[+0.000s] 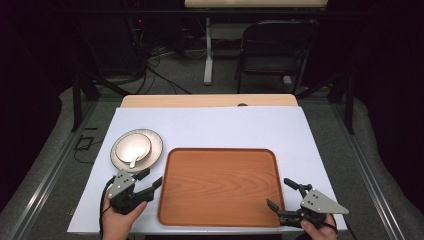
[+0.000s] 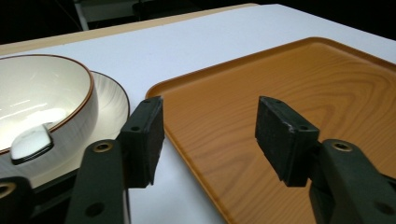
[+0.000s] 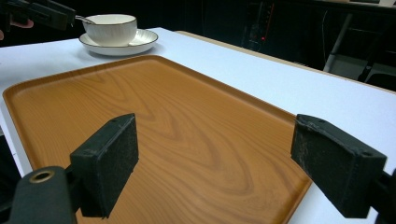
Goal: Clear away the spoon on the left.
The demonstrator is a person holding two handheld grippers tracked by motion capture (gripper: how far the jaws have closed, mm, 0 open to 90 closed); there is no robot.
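Looking down from the high view, I get the full layout; each gripper view gives me close detail.
Table (image 1: 210, 125): white top, I see all of it from above, with a chair (image 1: 272, 47) and cables on the floor beyond its far edge.
Tray (image 1: 218, 186): wooden, bare, lying at the near middle of the table, between my two grippers.
Plate (image 1: 155, 145): just beyond the tray's far left corner, apart from it; the bowl stands on it.
Bowl (image 1: 132, 145): white with a dark rim, which the left gripper view shows close up.
Spoon (image 1: 135, 161): rests in the bowl, handle over the near rim; in the right gripper view its handle pokes out to the left.
Left gripper (image 1: 148, 179): over the table just off the tray's left edge, near the plate; jaws apart, nothing between them. In its own view the tray's left rim runs up between the pads (image 2: 145, 140).
Right gripper (image 1: 284, 193): at the tray's near right corner, jaws spread wide and holding nothing; its own view looks across the tray toward the bowl.
Way in: nothing lies between either gripper and the tray.
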